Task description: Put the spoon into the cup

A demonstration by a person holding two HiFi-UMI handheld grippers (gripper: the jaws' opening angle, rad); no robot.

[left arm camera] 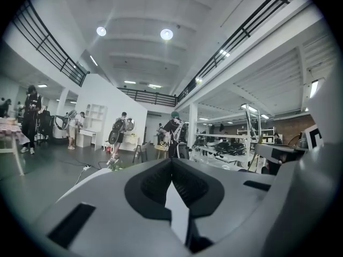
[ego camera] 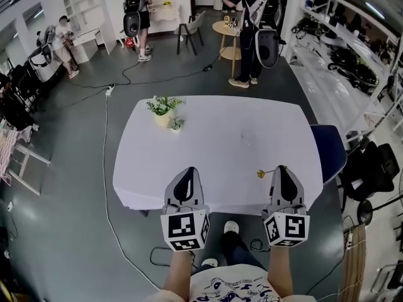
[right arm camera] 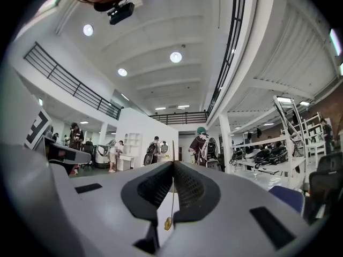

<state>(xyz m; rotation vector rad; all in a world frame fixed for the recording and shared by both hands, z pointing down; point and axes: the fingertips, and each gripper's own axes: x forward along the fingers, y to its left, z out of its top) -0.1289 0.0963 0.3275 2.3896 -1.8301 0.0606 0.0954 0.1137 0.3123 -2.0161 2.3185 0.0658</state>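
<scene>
A thin gold spoon (ego camera: 267,172) is clamped in my right gripper (ego camera: 281,168) and lies level over the near right edge of the white table (ego camera: 220,162), its rounded end pointing left. In the right gripper view the spoon (right arm camera: 171,197) runs as a fine gold line between the closed pads of that gripper (right arm camera: 172,165). My left gripper (ego camera: 186,172) hovers over the near left edge of the table. Its jaws meet at the tips with nothing in them, as the left gripper view (left arm camera: 172,162) shows. A faint clear shape (ego camera: 247,138) on the table may be the cup; I cannot tell.
A potted plant (ego camera: 162,109) and a smaller one (ego camera: 175,124) stand at the table's far left. A blue chair (ego camera: 329,151) sits at the table's right side. Beyond are people (ego camera: 249,24), a round wooden table (ego camera: 227,30), floor cables (ego camera: 106,168) and shelves (ego camera: 352,55).
</scene>
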